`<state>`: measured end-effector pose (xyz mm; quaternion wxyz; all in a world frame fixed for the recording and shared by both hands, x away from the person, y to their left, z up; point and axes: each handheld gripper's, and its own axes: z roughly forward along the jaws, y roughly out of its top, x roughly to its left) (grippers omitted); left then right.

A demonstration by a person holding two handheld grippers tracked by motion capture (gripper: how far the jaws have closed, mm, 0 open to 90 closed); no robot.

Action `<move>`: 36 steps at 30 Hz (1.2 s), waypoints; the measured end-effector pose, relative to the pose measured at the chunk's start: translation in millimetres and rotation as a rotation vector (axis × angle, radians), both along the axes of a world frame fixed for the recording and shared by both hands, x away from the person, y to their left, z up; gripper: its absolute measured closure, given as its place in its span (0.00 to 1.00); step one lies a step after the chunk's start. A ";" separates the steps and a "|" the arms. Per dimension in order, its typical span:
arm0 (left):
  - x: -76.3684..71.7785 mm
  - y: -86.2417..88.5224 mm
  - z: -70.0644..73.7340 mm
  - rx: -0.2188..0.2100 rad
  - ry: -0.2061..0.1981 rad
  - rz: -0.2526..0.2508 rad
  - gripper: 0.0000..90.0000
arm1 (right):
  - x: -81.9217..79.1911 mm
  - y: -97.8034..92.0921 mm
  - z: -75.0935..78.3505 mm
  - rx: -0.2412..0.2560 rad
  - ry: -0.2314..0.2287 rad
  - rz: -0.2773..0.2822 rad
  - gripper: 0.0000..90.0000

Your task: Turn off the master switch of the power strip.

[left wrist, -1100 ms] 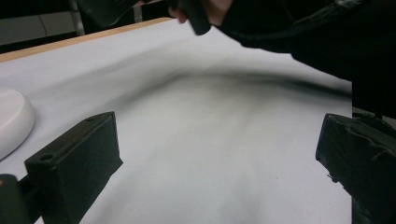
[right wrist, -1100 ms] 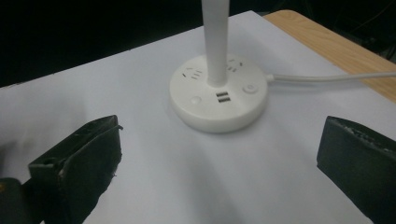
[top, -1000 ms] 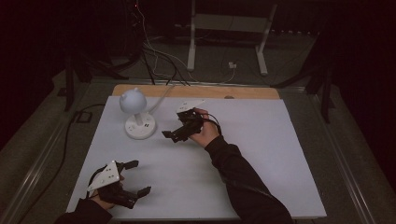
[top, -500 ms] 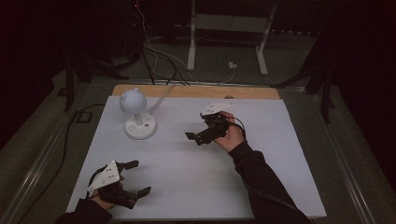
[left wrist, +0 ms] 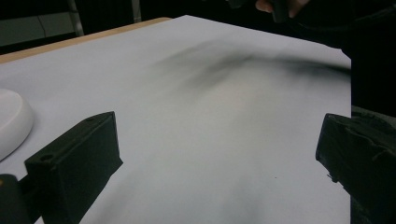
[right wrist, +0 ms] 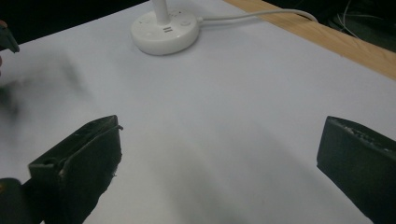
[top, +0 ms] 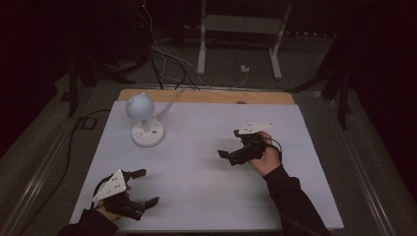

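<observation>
White desk lamp [top: 143,123] standing upright at far-left of white table sheet [top: 196,196], untouched: round globe-like head on short stem over a flat disc base, smooth matte plastic, small buttons and slots on base top visible in right gripper view [right wrist: 164,29]; white cord [right wrist: 252,15] running from base over the bare wooden table edge [top: 206,96] toward the floor behind. Right gripper [top: 230,153] now well apart from lamp, right of table centre; a second ago just beside the lamp base, half a second ago midway, so drawn back rightward and toward the person in steady steps. Jaws wide open, nothing between them, blunt black blocks with slightly rough faces in right gripper view, pointed back toward lamp base. Reading: contact with lamp likely finished or abandoned, a button press on the base plausible but not confirmed; no lit glow discernible on the head. Left gripper [top: 142,188] unchanged over the same interval, resting low at near-left corner of sheet, jaws spread wide and empty; edge of lamp base [left wrist: 11,122] just left of its left jaw in left gripper view. Sheet smooth, matte, soft shadows only. Grey three-cornered plates on both grippers flat and pale. Floor beyond dark, with loose cables [top: 167,59] and a metal stand [top: 241,29].
</observation>
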<state>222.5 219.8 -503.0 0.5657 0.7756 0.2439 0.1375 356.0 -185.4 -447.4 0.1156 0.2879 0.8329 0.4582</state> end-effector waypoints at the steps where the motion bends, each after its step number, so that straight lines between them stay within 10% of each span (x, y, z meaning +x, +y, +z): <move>1: -0.2 -0.2 0.0 0.001 -0.001 0.000 0.00 | -2.1 -3.2 -0.9 0.002 0.005 -0.004 0.00; 36: -0.8 -0.4 0.2 0.004 0.001 -0.005 0.00 | -92.1 -102.3 -51.8 -0.055 0.039 -0.215 0.00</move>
